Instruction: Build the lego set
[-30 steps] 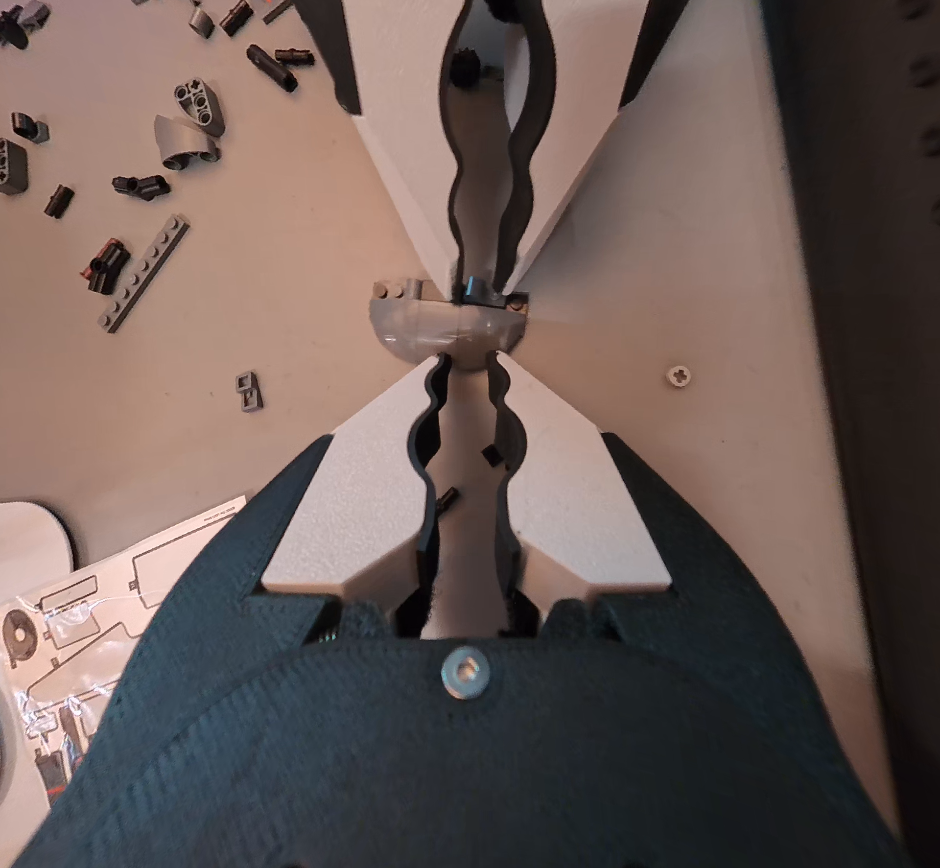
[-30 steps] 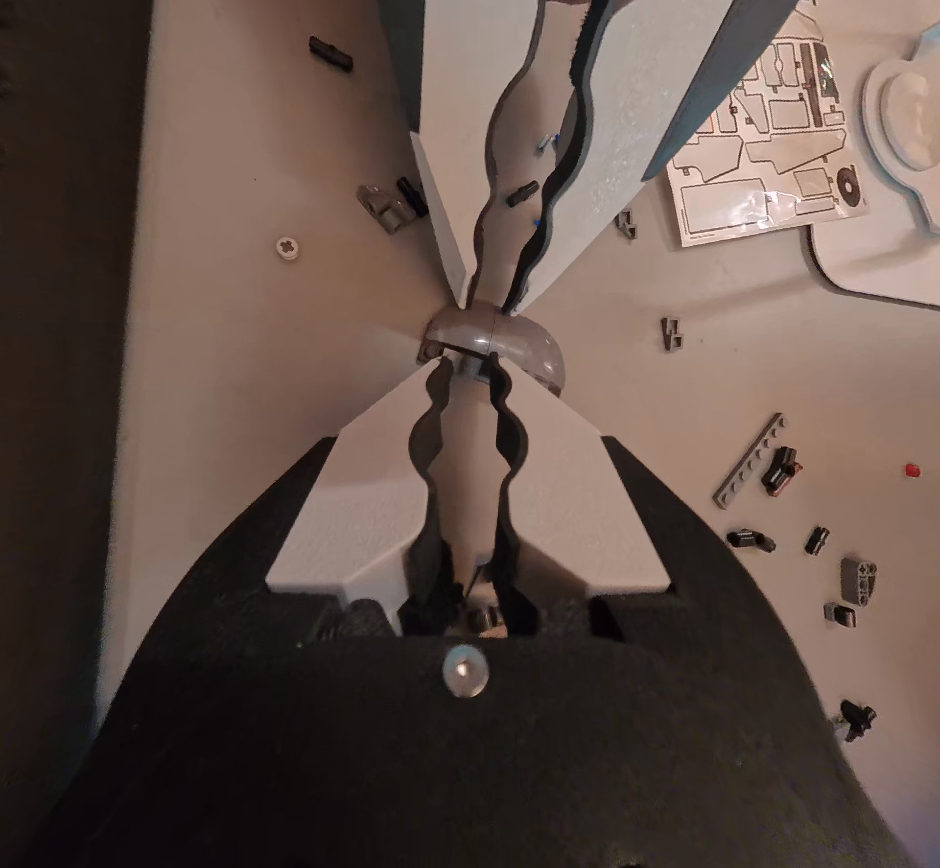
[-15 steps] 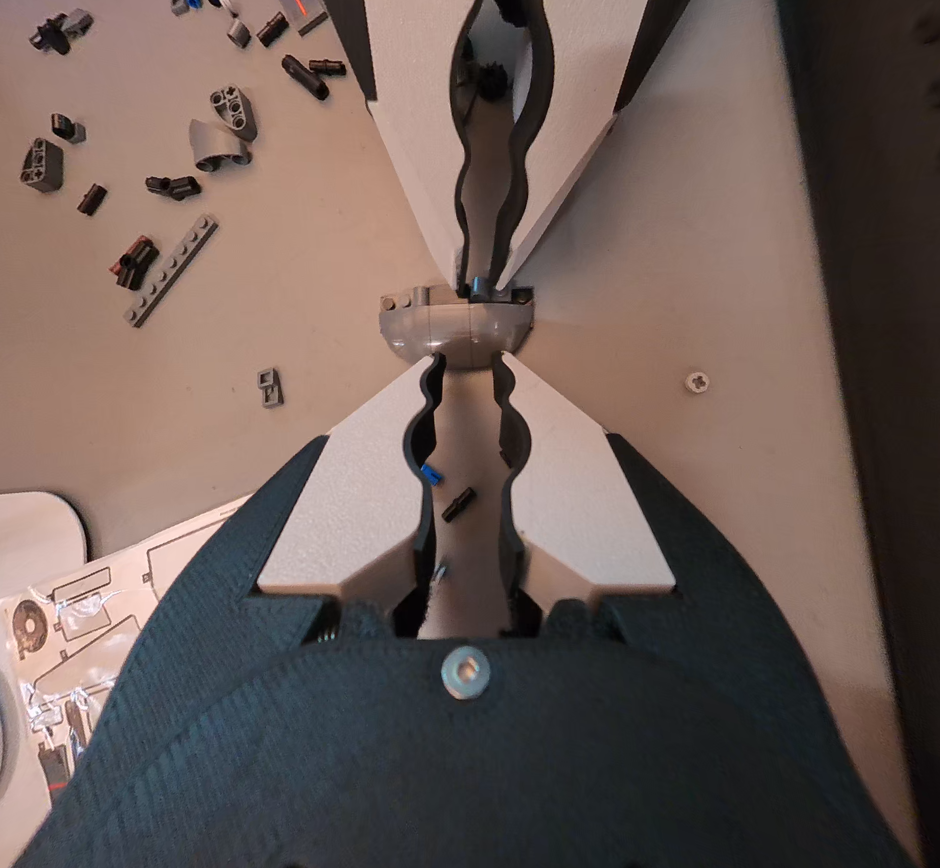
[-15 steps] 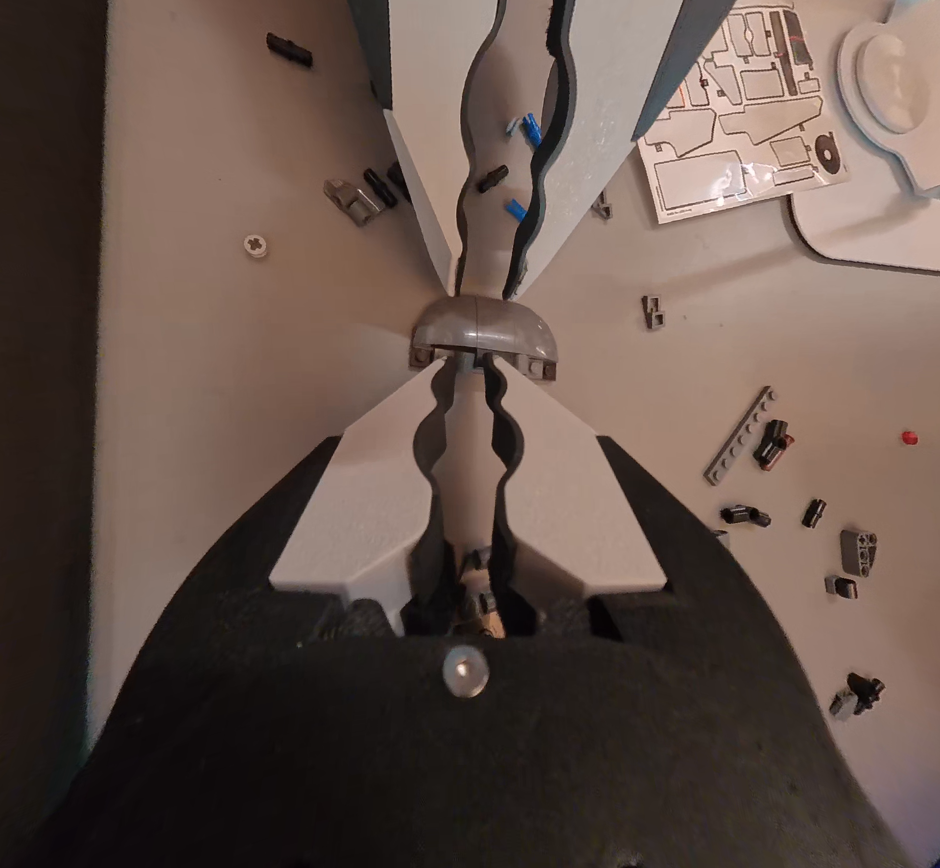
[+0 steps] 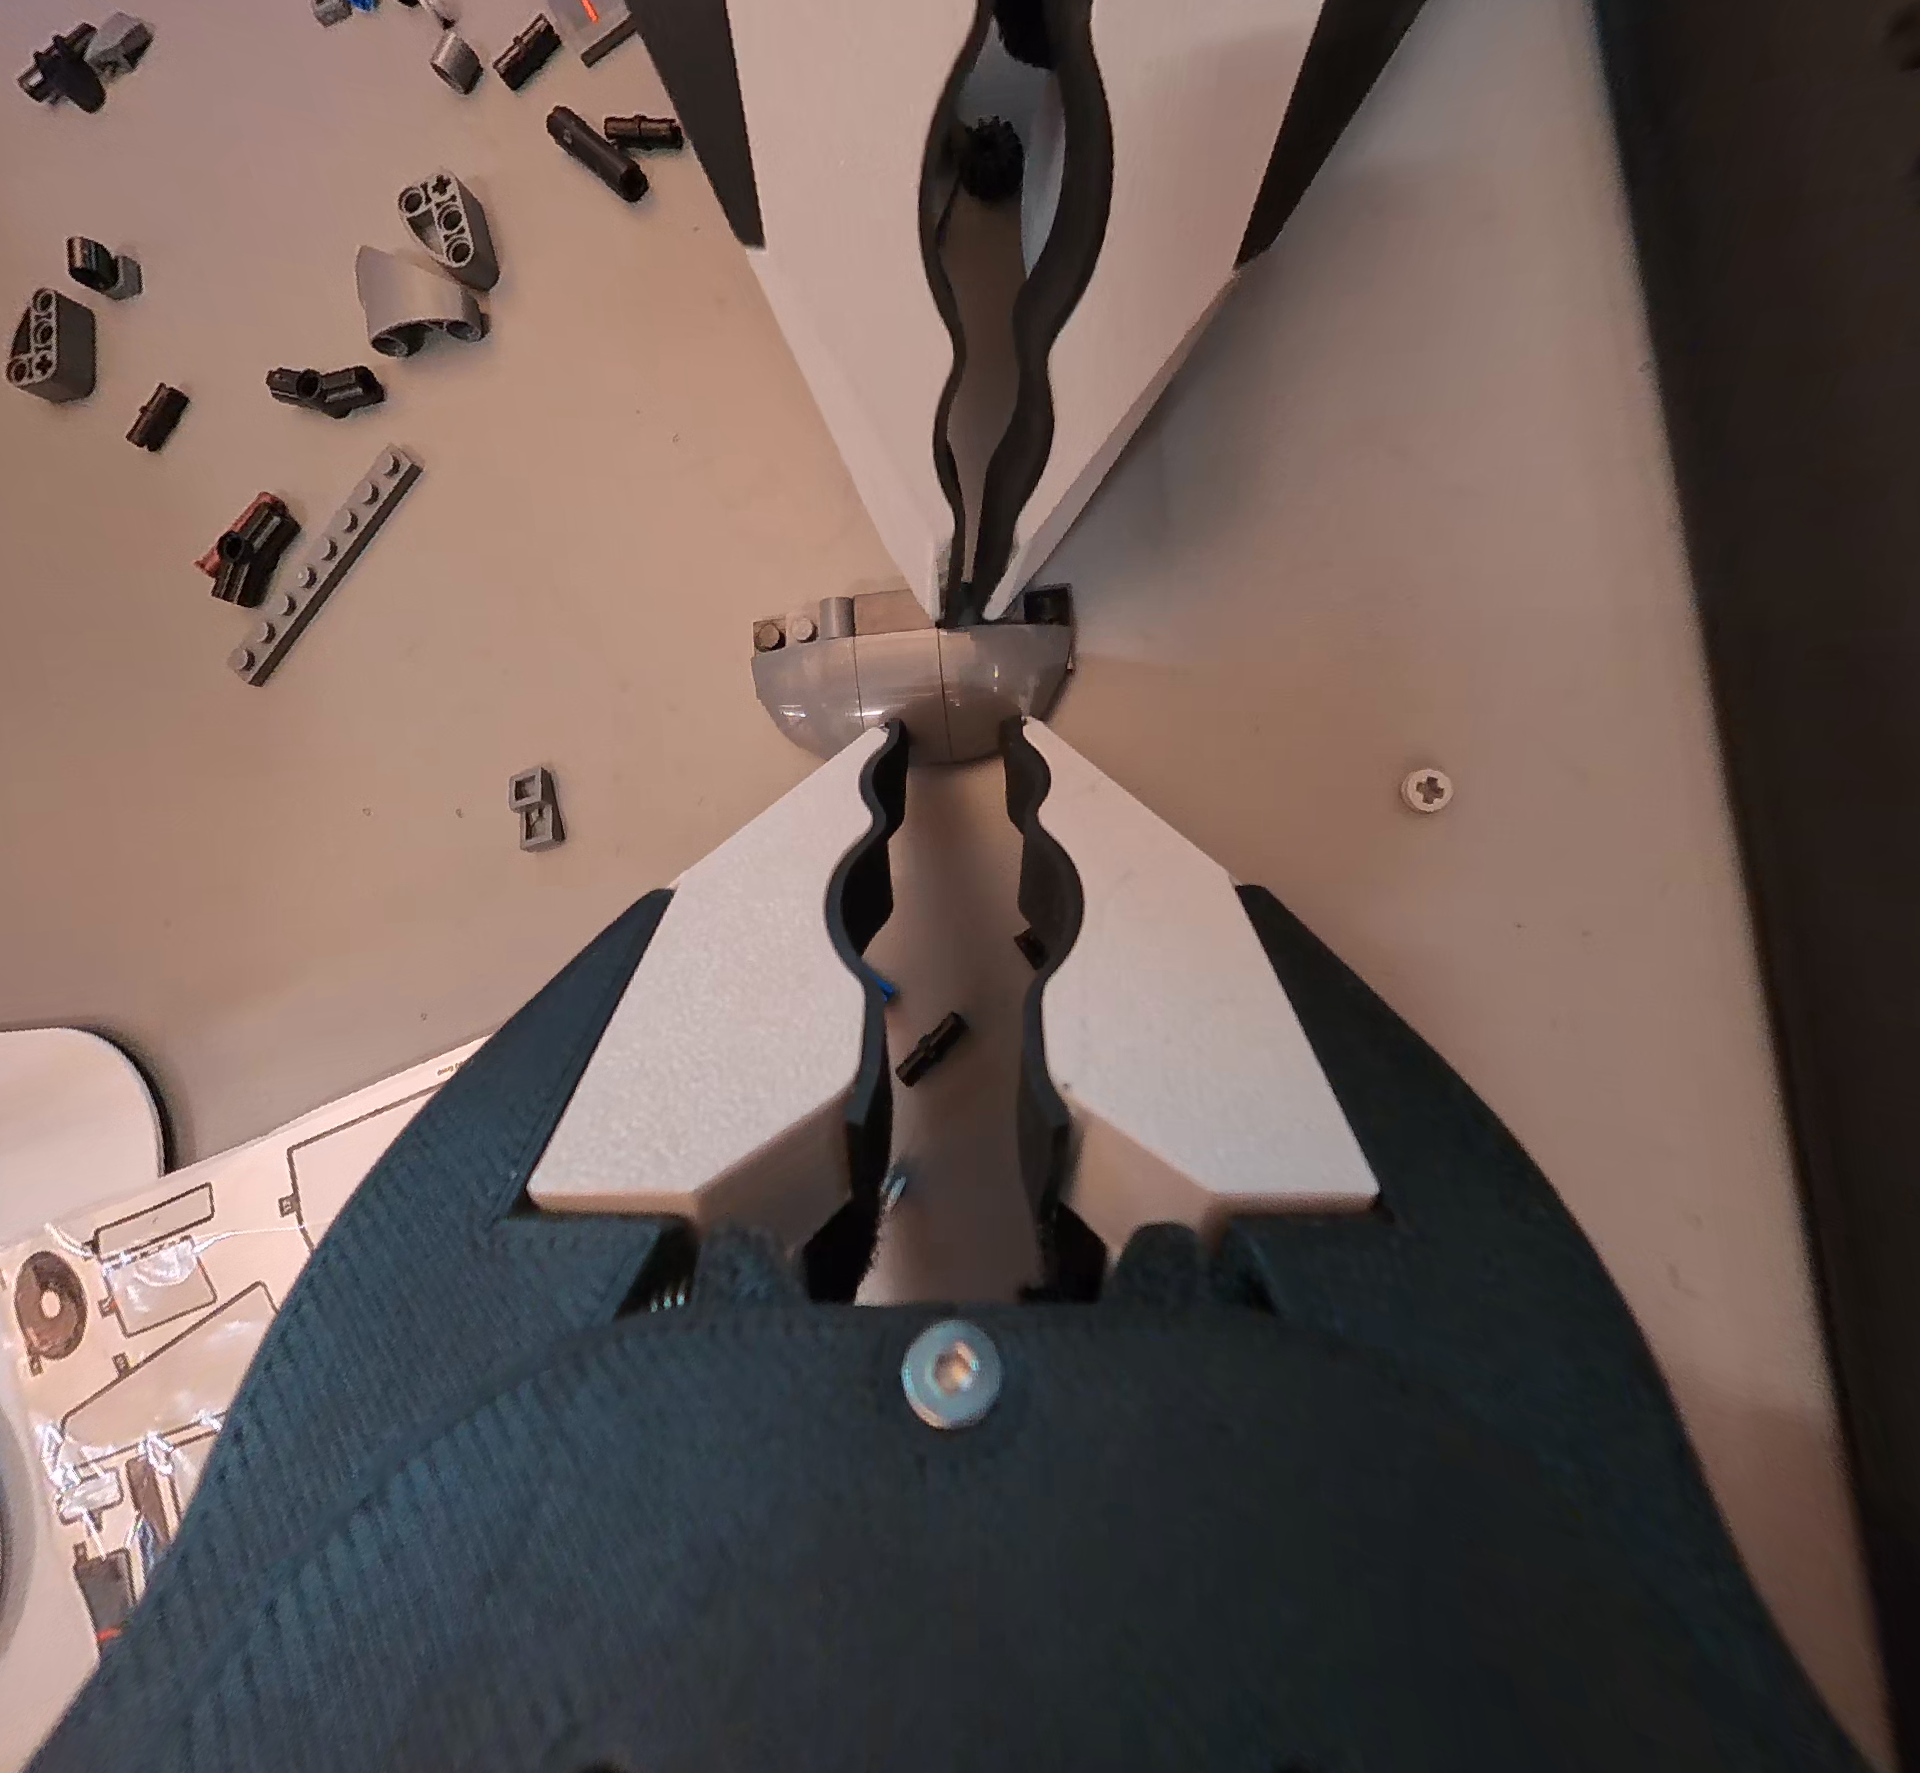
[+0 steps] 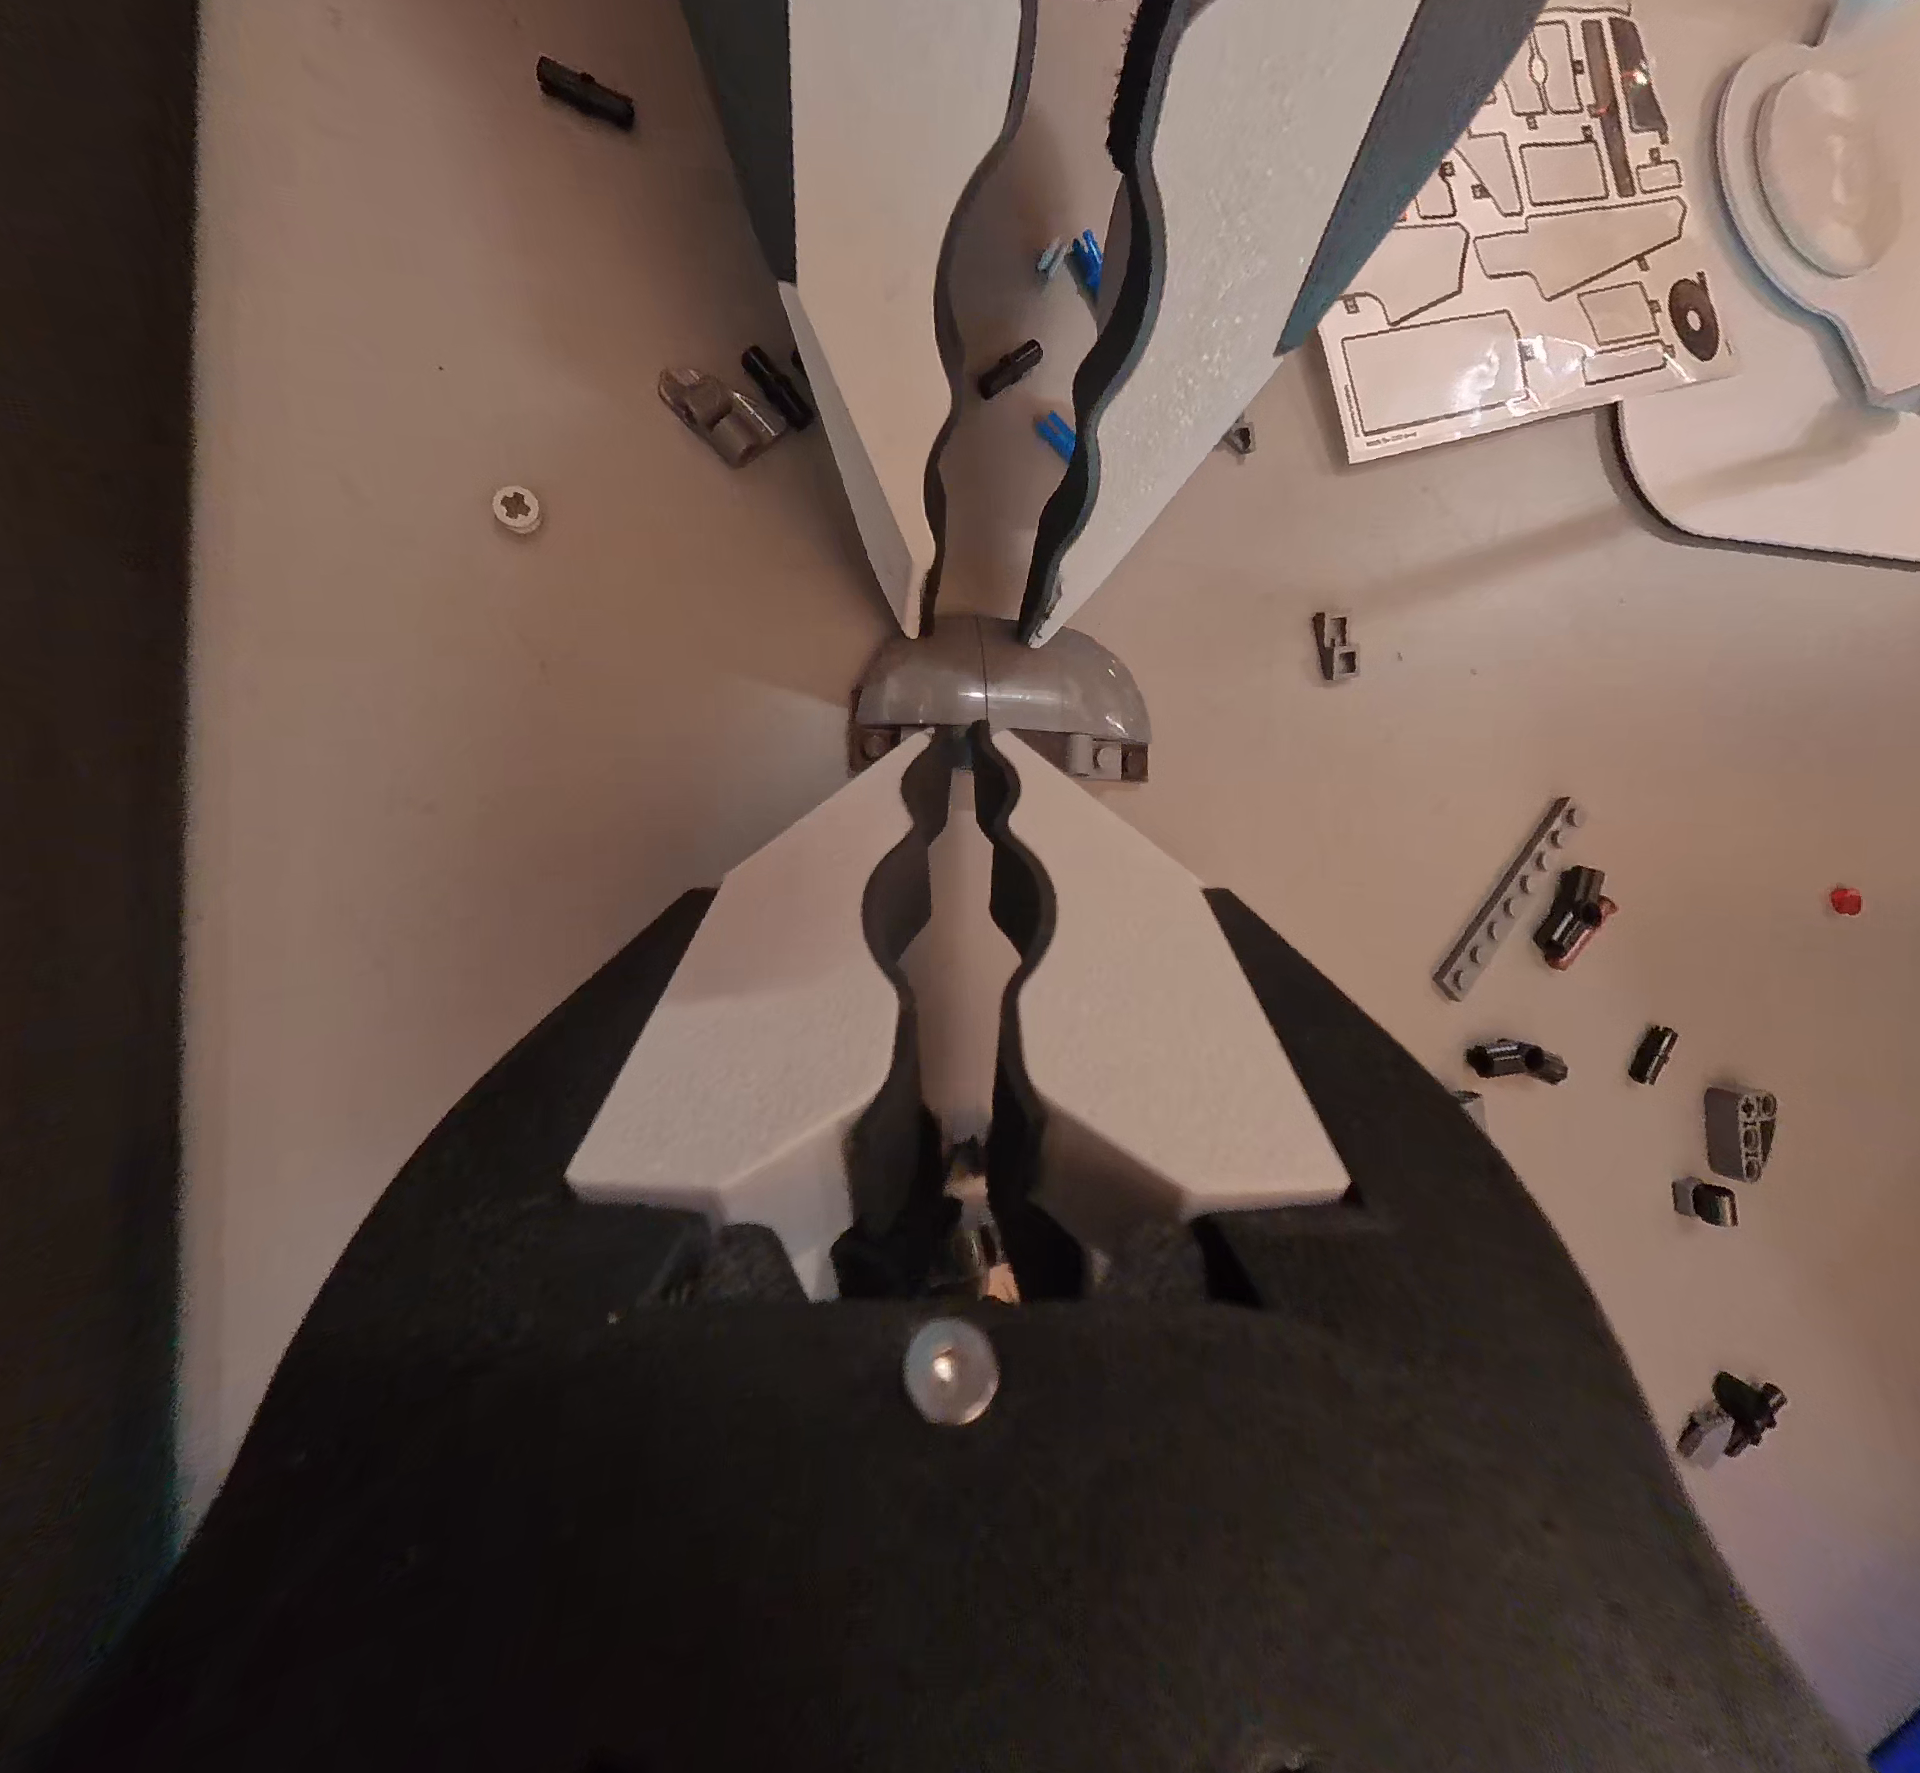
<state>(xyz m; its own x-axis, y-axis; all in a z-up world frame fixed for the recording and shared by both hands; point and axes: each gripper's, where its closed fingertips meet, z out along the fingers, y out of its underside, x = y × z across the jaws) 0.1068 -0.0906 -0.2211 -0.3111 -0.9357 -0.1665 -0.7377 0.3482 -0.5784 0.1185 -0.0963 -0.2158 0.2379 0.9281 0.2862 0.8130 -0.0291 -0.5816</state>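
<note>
Pinching the grey dome assembly (image 5: 914, 679) from opposite sides, left hand-held gripper (image 5: 951, 736) and right hand-held gripper (image 6: 961, 736) meet above the table (image 5: 1247, 580).

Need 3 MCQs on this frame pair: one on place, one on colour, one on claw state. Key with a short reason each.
1. Where is the long grey studded plate in the left wrist view?
A. left of the dome assembly
B. on the sticker sheet
C. between the left claw's fingers

2. What colour is the curved dome assembly?
A. red
B. grey
C. blue

3. How do the two claws stand relative to the dome assembly?
A. both far from it
B. only the left one is at it
C. both meet it from opposite sides

Key:
1 A: the plate lies on the table off to the left, among loose black pins.
2 B: both curved halves are grey in each view.
3 C: the left claw brackets the rounded side, and the right claw pinches the studded flat side.
</note>
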